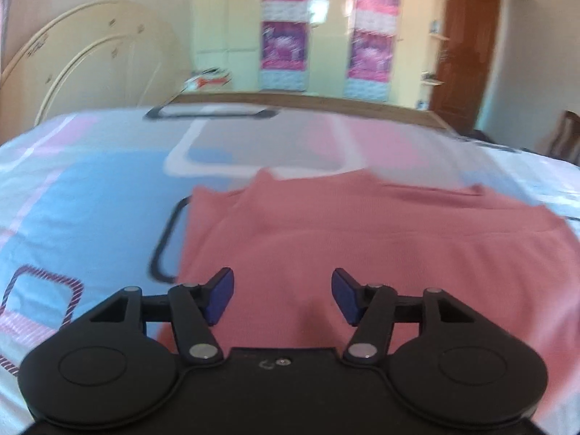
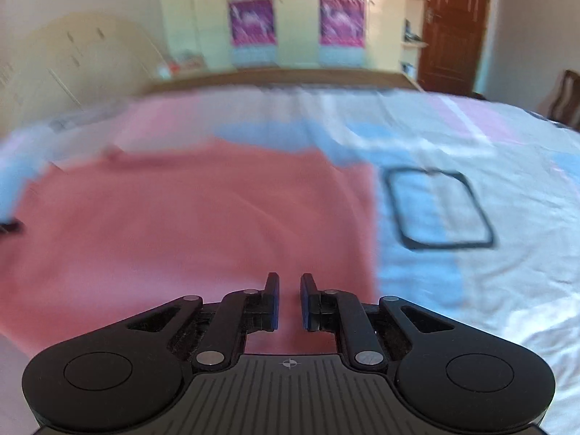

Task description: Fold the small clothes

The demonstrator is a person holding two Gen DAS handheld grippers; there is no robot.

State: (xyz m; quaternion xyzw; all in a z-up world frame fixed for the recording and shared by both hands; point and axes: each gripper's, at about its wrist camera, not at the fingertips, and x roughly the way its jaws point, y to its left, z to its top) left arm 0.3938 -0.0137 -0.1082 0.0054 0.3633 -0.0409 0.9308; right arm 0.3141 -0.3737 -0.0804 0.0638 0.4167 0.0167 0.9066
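A salmon-pink knit garment [image 1: 362, 253] lies spread flat on a bed with a pale blue, pink and white patterned sheet [image 1: 90, 188]. My left gripper [image 1: 282, 295] hovers over its near edge, jaws wide apart and empty. My right gripper [image 2: 289, 299] hovers near the garment's right side, jaws nearly together with a narrow gap, holding nothing. I judge each gripper should pinch a near corner, then lift evenly so the fold lands square.

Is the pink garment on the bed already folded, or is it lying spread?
Partly folded: the pink garment lies flat on the bed, with one layer edge crossing it.
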